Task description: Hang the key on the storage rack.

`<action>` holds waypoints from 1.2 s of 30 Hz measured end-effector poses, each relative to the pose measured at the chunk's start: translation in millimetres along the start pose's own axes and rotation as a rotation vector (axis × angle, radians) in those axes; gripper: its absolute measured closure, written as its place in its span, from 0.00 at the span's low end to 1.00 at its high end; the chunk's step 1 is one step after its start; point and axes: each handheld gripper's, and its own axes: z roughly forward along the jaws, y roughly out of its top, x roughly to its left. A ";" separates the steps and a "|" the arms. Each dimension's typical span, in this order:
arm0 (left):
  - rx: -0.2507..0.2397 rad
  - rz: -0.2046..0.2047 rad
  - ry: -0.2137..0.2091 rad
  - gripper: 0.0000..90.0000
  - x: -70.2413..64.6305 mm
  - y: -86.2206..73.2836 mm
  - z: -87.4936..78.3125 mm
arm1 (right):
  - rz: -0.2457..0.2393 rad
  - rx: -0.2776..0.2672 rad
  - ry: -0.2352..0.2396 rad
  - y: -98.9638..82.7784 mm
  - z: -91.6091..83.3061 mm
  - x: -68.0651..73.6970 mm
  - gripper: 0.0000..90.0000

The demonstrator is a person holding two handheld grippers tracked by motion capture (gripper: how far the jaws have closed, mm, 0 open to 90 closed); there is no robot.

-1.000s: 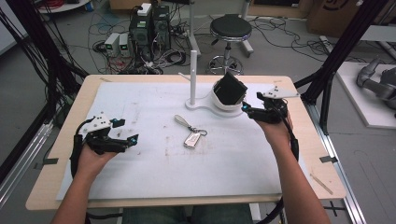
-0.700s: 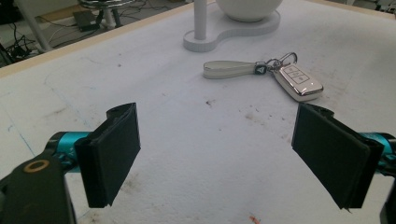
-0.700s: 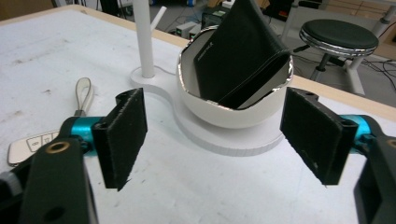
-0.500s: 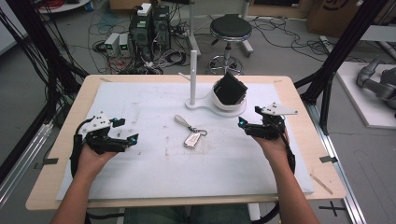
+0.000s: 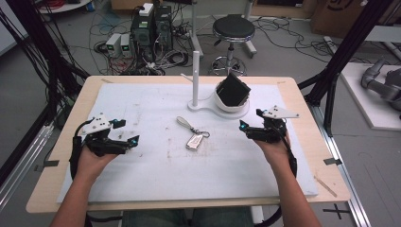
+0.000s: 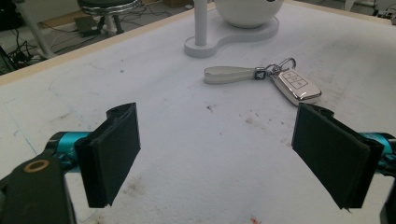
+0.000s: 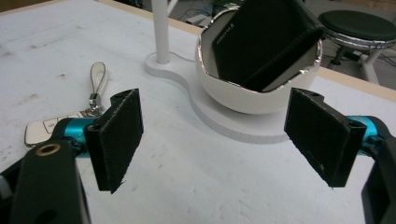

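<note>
A silver car key fob (image 5: 195, 141) with a pale strap (image 5: 185, 123) lies in the middle of the white mat (image 5: 156, 184). Behind it stands a white bowl (image 5: 224, 105) on a base with a thin post (image 5: 195, 75); a black wallet (image 5: 233, 88) leans tilted in the bowl. My right gripper (image 5: 249, 119) hovers low just right of the bowl's base. Its jaws have just been opening and stand open with nothing between them (image 7: 219, 140). My left gripper (image 5: 130, 131) rests open at the mat's left, pointing toward the fob (image 6: 296, 86), empty (image 6: 224, 154).
The mat covers most of the wooden table (image 5: 302, 94). Bare mat lies in front of the fob and between both hands. Beyond the far edge stand a stool (image 5: 233, 29), computer boxes and loose cables on the floor.
My right gripper has drawn back from the bowl toward the table's front and sunk lower. The left gripper, key fob and wallet have stayed put.
</note>
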 end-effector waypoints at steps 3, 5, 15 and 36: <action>0.007 -0.003 0.004 0.17 0.5 -2.4 -2.4 | -0.010 -0.002 0.013 5.0 6.7 3.4 0.22; 0.015 0.000 0.008 0.17 -1.1 -3.2 -4.7 | -0.016 0.006 0.027 7.5 11.2 5.0 0.22; 0.015 -0.011 0.060 0.17 0.0 -11.1 -28.3 | -0.048 0.054 0.114 18.6 39.5 15.4 0.22; 0.016 -0.013 0.092 0.17 -5.8 -21.1 -51.4 | -0.103 0.167 0.227 39.4 121.6 66.8 0.22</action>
